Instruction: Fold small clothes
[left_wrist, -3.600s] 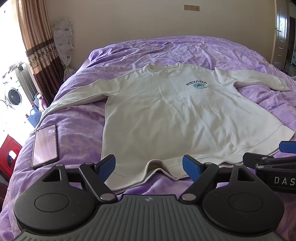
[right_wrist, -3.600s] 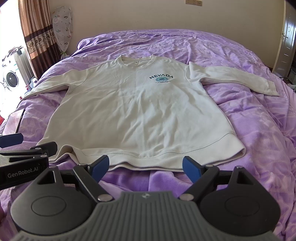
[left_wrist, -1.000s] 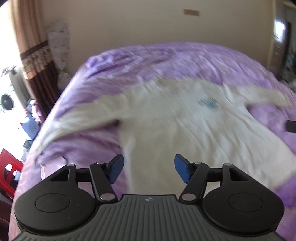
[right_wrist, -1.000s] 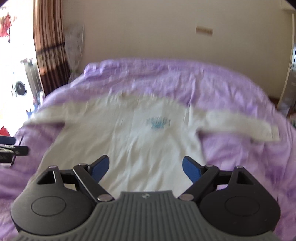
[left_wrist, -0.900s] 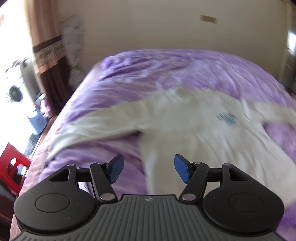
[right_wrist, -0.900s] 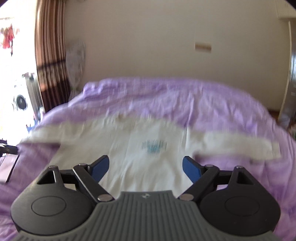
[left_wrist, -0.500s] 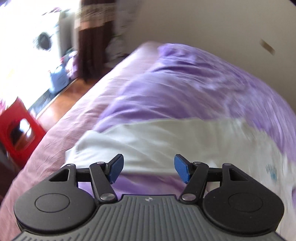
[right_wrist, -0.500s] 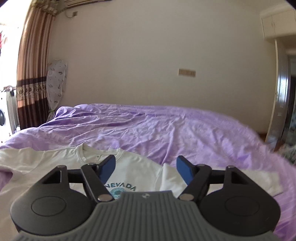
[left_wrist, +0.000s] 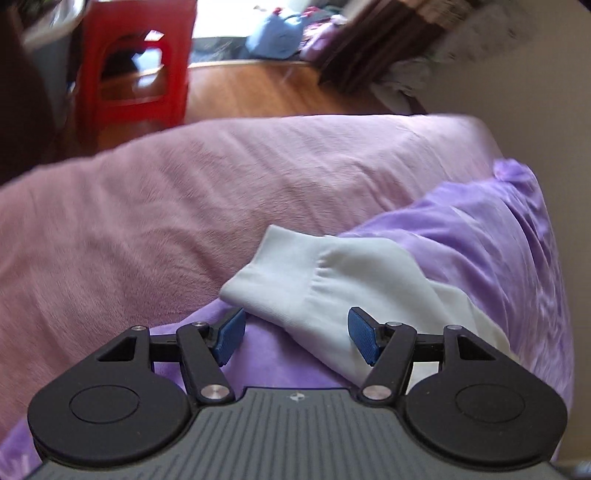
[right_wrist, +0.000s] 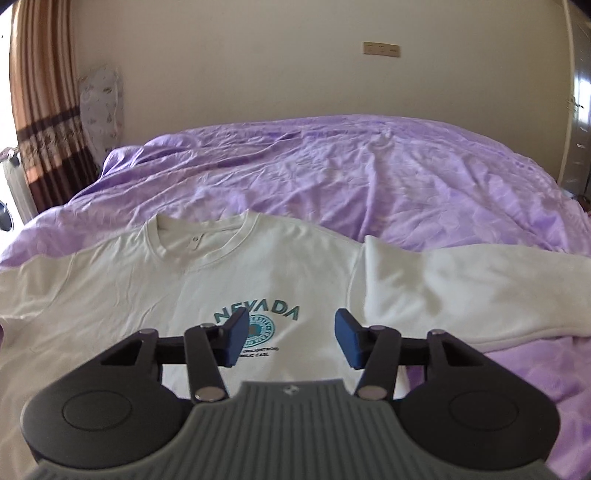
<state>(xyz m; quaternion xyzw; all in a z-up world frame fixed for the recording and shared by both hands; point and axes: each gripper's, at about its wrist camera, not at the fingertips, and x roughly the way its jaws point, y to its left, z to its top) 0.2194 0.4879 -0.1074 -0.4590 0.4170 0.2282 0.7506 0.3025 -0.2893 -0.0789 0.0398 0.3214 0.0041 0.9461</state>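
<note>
A cream sweatshirt (right_wrist: 147, 295) with a teal NEVADA print lies flat, front up, on the purple bedcover (right_wrist: 369, 192). In the left wrist view its sleeve cuff (left_wrist: 288, 273) lies at the bed's side, and my left gripper (left_wrist: 295, 334) hovers over it. Its jaws are closing, and the cuff's near edge lies between the blue pads without either pad pressing it. My right gripper (right_wrist: 291, 338) hangs above the chest, just right of the print and near the shoulder seam. Its jaws are closing too, with no cloth between them. The other sleeve (right_wrist: 461, 288) stretches to the right.
A pink blanket (left_wrist: 129, 229) covers the bed's side below the purple cover. Past the bed's edge are wooden floor, a red plastic stool (left_wrist: 133, 70) and a blue container (left_wrist: 273, 33). A curtain (right_wrist: 40, 110) hangs at the left, a wall stands behind the bed.
My left gripper swung left and down, from over the sweatshirt's body to the sleeve cuff at the bed's side, rolling as it went. My right gripper moved forward and lower toward the chest, its jaws narrowing.
</note>
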